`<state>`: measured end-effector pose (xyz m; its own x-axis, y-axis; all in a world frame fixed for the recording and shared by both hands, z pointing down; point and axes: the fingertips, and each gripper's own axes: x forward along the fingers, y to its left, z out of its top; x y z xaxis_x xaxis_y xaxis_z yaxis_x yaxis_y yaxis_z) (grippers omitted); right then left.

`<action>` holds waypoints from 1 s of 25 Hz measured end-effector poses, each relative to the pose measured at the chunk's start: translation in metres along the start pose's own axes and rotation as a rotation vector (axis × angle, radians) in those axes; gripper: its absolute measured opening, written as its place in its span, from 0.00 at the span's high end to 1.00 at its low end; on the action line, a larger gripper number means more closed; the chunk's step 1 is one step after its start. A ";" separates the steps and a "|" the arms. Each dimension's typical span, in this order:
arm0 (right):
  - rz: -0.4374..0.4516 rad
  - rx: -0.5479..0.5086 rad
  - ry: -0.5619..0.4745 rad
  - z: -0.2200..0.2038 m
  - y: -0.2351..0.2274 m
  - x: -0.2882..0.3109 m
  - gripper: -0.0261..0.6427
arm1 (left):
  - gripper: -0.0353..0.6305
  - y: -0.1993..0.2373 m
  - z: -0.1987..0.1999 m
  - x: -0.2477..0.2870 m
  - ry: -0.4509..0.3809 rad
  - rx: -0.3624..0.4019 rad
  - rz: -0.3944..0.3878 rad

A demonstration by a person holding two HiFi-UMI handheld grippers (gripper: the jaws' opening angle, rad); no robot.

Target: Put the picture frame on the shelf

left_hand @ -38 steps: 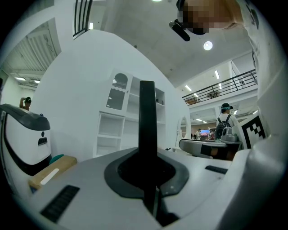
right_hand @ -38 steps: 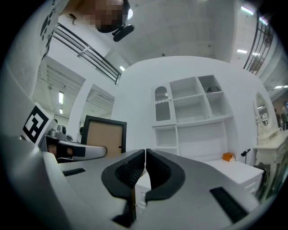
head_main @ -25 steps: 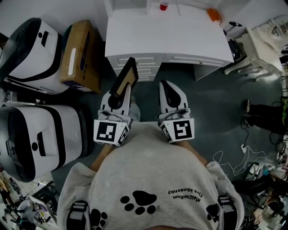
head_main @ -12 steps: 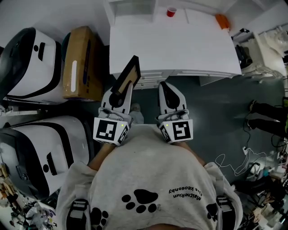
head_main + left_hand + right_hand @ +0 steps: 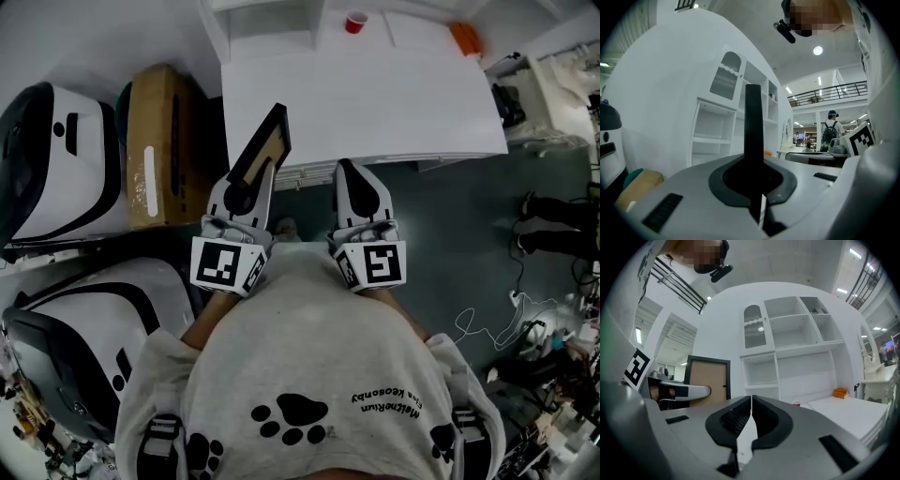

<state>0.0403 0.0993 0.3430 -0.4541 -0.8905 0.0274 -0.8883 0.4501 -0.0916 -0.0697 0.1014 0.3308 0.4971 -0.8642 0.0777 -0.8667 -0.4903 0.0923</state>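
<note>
While clamped, 1 picture frame [image 5: 260,150] faces 1 shelf [image 5: 776,366].

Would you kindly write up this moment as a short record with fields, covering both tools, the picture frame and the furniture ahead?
left tool: shut on the picture frame, gripping its edge
right tool: shut, empty
picture frame: upright, black border, tan panel, near the desk's front edge
desk: white, with a red cup and an orange object at the back
shelf: white open compartments behind the desk; frame not yet on it
</note>
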 end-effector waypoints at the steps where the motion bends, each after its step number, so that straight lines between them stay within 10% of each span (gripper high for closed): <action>1: -0.005 0.003 0.005 -0.001 -0.001 0.003 0.91 | 0.91 0.001 -0.001 0.002 0.004 -0.001 -0.008; 25: 0.103 -0.026 0.059 0.011 -0.037 0.121 0.91 | 0.91 0.063 0.006 0.086 -0.002 -0.099 0.070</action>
<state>0.0188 -0.0264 0.3385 -0.5453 -0.8347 0.0773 -0.8381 0.5409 -0.0712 -0.0824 -0.0045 0.3373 0.4353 -0.8962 0.0859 -0.8910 -0.4151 0.1841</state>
